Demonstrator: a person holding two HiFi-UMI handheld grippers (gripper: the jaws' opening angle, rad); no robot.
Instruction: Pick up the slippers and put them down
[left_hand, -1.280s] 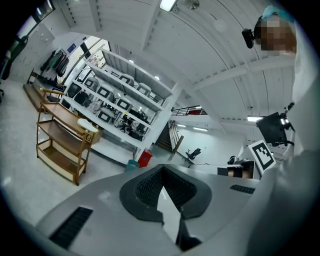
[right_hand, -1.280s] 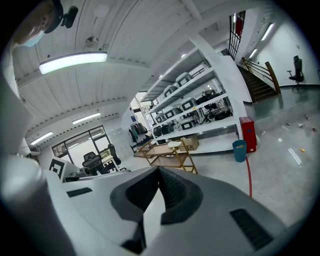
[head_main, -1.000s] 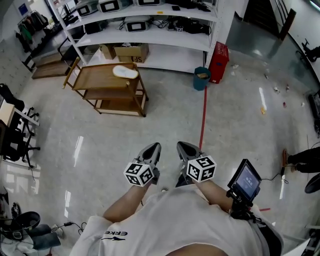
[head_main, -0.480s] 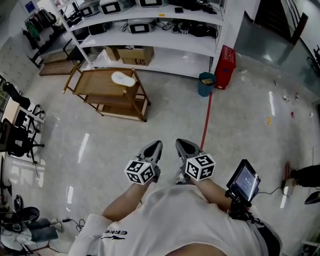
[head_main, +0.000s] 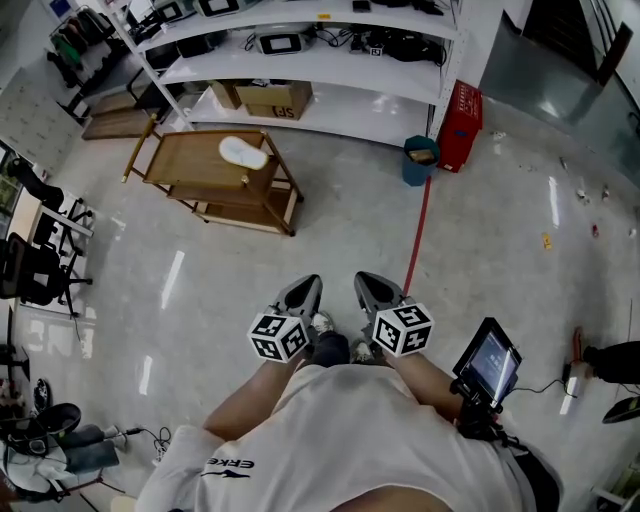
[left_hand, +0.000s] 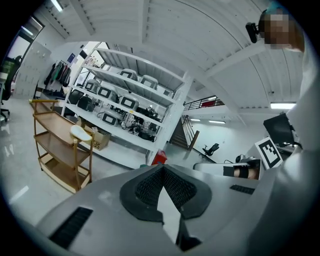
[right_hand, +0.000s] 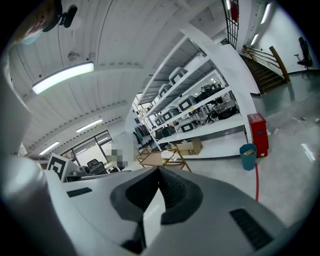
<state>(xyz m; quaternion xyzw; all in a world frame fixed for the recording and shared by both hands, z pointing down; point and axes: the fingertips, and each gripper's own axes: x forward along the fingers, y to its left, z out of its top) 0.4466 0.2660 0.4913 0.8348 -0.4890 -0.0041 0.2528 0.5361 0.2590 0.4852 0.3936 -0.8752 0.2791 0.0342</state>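
Observation:
A single white slipper (head_main: 243, 152) lies on the top shelf of a wooden cart (head_main: 190, 162), far ahead of both grippers. It also shows small in the left gripper view as the slipper (left_hand: 81, 133) and in the right gripper view as the slipper (right_hand: 168, 154). My left gripper (head_main: 307, 285) and right gripper (head_main: 365, 282) are held side by side close to the person's body, pointing forward over the floor. Both are shut with nothing between the jaws, as the left gripper (left_hand: 162, 167) and right gripper (right_hand: 159, 170) show in their own views.
White shelving (head_main: 300, 62) with devices and boxes runs behind the cart. A teal bin (head_main: 418, 160) and a red box (head_main: 465, 112) stand at its right end. A red line (head_main: 415, 240) crosses the floor. Office chairs (head_main: 30, 270) stand at the left.
The person has walked forward across the floor with both grippers shut and level. A shoe now shows between the grippers. The slipper has stayed on the cart.

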